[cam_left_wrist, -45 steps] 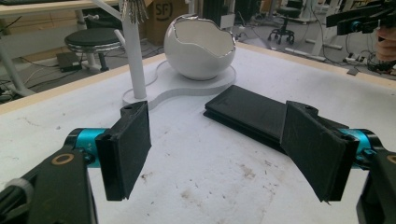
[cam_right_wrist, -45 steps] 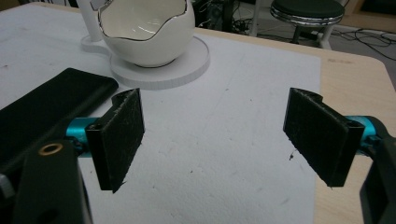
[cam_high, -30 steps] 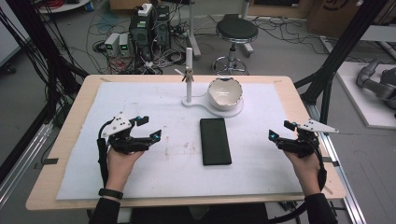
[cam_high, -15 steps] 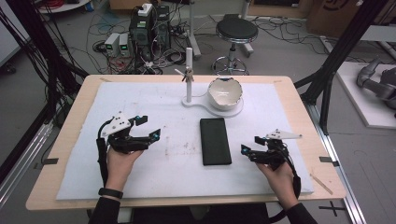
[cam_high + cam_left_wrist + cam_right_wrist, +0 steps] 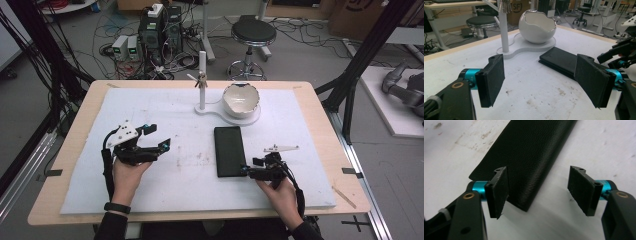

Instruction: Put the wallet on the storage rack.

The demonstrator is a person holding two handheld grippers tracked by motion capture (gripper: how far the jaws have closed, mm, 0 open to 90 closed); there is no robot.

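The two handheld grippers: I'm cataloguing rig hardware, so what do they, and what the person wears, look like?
Each is black-bodied. The left gripper carries a grey three-cornered plate and a black cable along the forearm; the right gripper has the same plate and cable. In the gripper views, flat black rectangular pads sit on turquoise metal collars, with brass-coloured pivot rings. A black wristband and dark sleeves are worn.

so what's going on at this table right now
A person sits at a table with a gripper in each hand. The right gripper has come in low at the near corner of a flat black case; its jaws have just been closing but are apart, not pressing the case. The left gripper hovers open over the mat. A white eggshell-shaped bowl sits behind.
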